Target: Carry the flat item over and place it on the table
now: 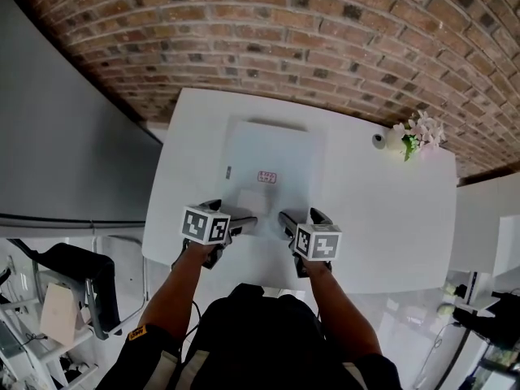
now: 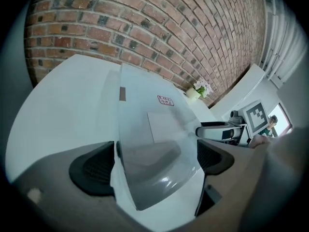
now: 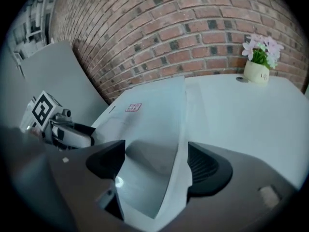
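Observation:
The flat item [image 1: 268, 157] is a white sheet-like pack in clear wrap with a small red label. It lies on the white table [image 1: 382, 210], and its near edge reaches toward me. My left gripper [image 1: 244, 222] is at the near left corner and my right gripper [image 1: 286, 220] at the near right corner. In the left gripper view the pack [image 2: 145, 105] runs in between the wide-set jaws of the left gripper [image 2: 157, 161]. In the right gripper view the pack [image 3: 149, 115] likewise lies between the jaws of the right gripper [image 3: 156, 166]. The pads stand apart on both and do not pinch it.
A small pot of pale flowers [image 1: 413, 135] stands at the table's far right by the brick wall [image 1: 284, 31]. A grey panel [image 1: 65, 136] runs along the left. Chairs and clutter [image 1: 57, 299] sit on the floor at the lower left.

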